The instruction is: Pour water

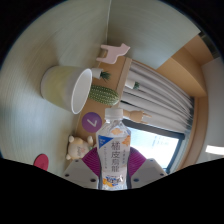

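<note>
Gripper view: pale surface (40, 120), curtained window (160, 100) beyond. One bottle (116, 150) clamped in jaws; one cup (70, 88) on its side beyond bottle, one purple disc (90, 121) between.

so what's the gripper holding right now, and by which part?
The gripper is shut on the water bottle, both pads pressing its labelled body, well below the cap.

A small green cactus-like figure (103, 95) stands on the pale desk (30, 110), with a pinkish animal-shaped figure (112, 54) beyond it toward the far edge. A round purple disc (91, 121) lies nearer, a beige plush toy (75, 149) beside it. Grey striped curtains (150, 95) hang past the desk's edge by a window (160, 148).
</note>
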Motion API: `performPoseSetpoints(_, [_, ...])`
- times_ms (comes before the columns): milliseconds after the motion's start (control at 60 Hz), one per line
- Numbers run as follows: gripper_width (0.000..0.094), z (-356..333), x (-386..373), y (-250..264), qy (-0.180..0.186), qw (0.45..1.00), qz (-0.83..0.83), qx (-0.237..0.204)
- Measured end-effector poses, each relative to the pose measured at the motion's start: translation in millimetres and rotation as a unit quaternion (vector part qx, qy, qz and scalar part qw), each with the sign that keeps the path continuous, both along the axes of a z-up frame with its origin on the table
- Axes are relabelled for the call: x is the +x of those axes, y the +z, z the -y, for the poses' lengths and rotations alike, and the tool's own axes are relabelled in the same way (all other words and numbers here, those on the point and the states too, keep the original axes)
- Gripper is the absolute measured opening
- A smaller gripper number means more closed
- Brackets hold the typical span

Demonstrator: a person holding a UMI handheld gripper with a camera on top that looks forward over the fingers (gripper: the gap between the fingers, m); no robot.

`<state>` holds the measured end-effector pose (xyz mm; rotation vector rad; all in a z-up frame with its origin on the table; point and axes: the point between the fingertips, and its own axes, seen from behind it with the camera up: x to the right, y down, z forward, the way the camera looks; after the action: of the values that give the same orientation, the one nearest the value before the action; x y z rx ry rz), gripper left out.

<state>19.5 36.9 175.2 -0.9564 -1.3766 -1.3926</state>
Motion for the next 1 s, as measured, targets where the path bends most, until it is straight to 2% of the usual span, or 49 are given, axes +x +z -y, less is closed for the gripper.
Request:
performPoseSetpoints(283, [0.0321, -14, -43, -18, 0.057, 0.971, 0.232, 0.025])
performPoseSetpoints(400, [0.0318, -15, -49, -24, 0.063, 0.958, 0.279, 0.030])
performPoseSetpoints(533, [0.0320, -16, -49, -23, 0.064, 0.964, 0.257, 0.032])
performPoseSetpoints(650, [0.0320, -14, -42, -8, 0.056, 0.985, 0.160, 0.028])
performPoseSetpoints(800, [0.0317, -6, -16, 38, 0.029, 0.996, -0.080, 0.014])
performPoseSetpoints(900, [0.0318, 0, 12, 74, 0.008, 0.965, -0.261, 0.009])
performPoseSetpoints(1000, [0.0319, 8, 45, 101, -0.006, 0.892, -0.451, 0.002])
